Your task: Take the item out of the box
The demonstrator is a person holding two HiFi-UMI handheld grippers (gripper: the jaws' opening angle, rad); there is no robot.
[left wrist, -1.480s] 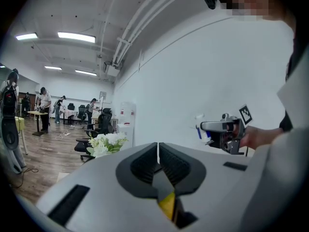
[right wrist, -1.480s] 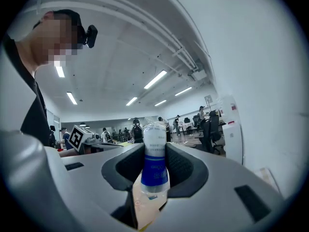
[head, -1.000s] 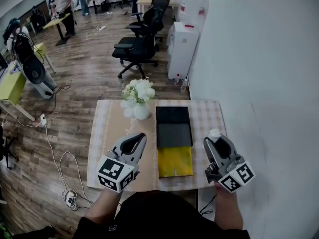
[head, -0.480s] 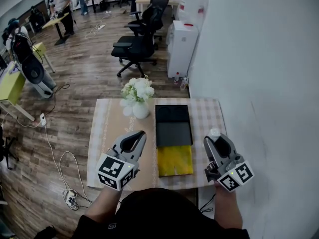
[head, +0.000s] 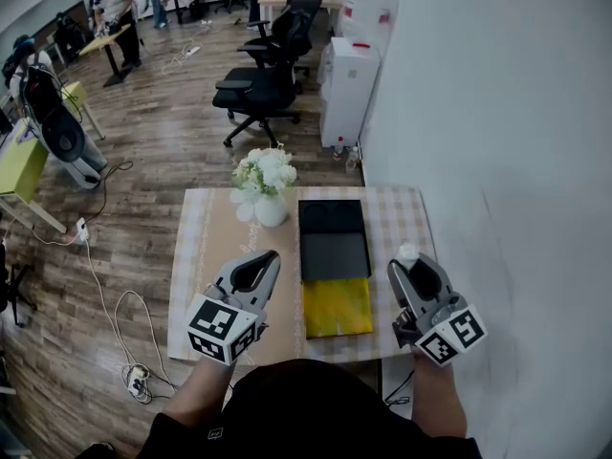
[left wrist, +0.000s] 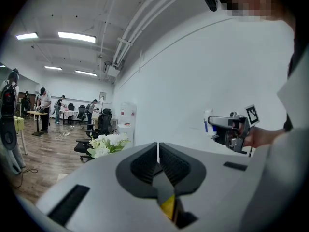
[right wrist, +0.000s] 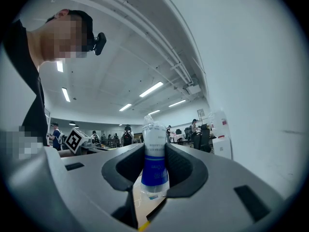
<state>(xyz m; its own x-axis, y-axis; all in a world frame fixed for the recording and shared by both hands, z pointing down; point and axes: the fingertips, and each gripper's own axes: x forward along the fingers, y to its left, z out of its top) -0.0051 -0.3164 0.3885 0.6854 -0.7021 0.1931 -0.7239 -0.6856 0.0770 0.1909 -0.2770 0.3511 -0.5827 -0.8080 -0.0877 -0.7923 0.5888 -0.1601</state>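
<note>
A small white bottle with a blue label stands upright between the pads of my right gripper, which is shut on it. In the head view this gripper hovers over the table's right side, and the bottle shows at its tips. The black box lies open in the middle of the table, with a yellow flat piece just in front of it. My left gripper is left of the box. Its jaws are together with nothing between them.
A white vase of flowers stands at the back, left of the box. The checked tablecloth covers a small table against a white wall. Office chairs, a white cabinet and people at desks are beyond.
</note>
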